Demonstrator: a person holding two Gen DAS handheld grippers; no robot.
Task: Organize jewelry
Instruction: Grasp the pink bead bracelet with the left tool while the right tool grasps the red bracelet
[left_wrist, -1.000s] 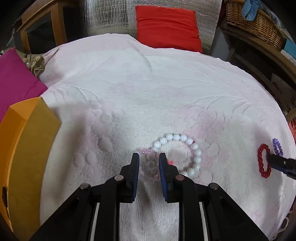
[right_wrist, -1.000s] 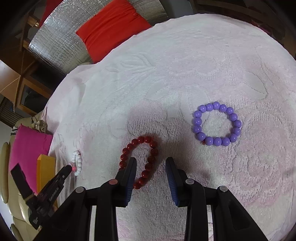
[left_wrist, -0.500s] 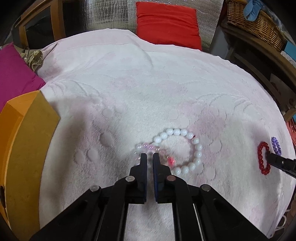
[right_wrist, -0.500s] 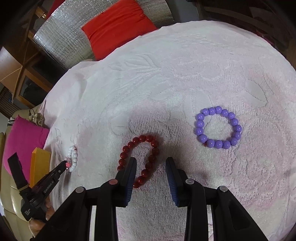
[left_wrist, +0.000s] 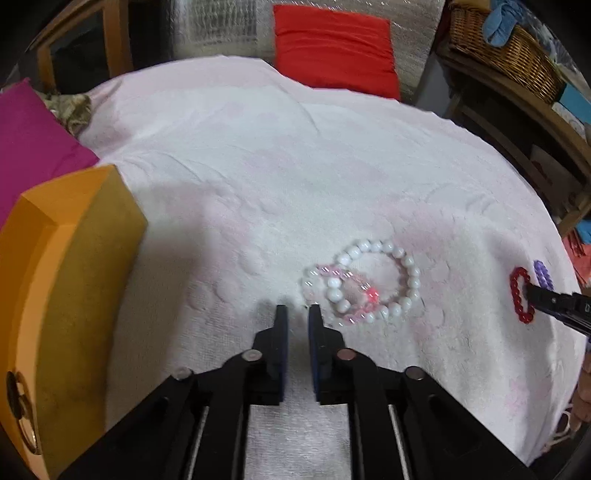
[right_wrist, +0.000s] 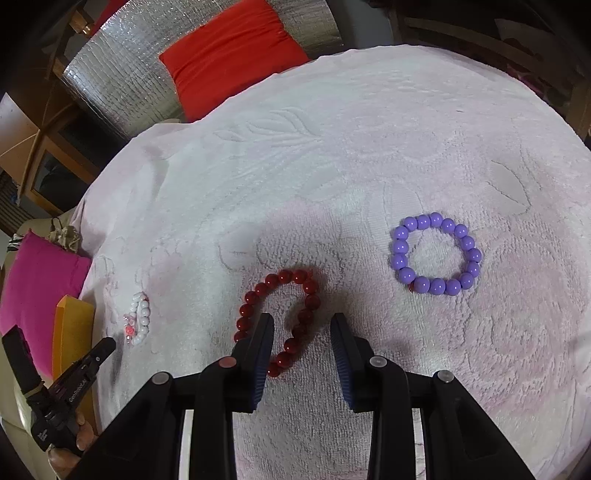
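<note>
Two hand-held grippers work over a pale pink towel (left_wrist: 295, 155) spread on a surface, where beaded bracelets wait to be sorted.

The left gripper (left_wrist: 295, 312) has its jaws only a narrow gap apart, having just been opening, with nothing between them. Its tips sit just beside the near-left edge of a white bracelet (left_wrist: 384, 280), which overlaps a smaller clear pink bracelet (left_wrist: 341, 275). An orange box (left_wrist: 70, 280) stands to the left, probably where the bracelets belong.

The right gripper (right_wrist: 302, 326) is moderately open and empty, straddling the near end of a red bracelet (right_wrist: 280, 314) without squeezing it. A purple bracelet (right_wrist: 436, 258) lies apart to its right.

The step in hand appears to be picking up bracelets. Next, each gripper likely needs to close on one strand of beads and lift.

The box's opening cannot be seen. The pink bracelet is blurred and hard to trace, and the red bracelet's near-left beads hide behind a finger.
</note>
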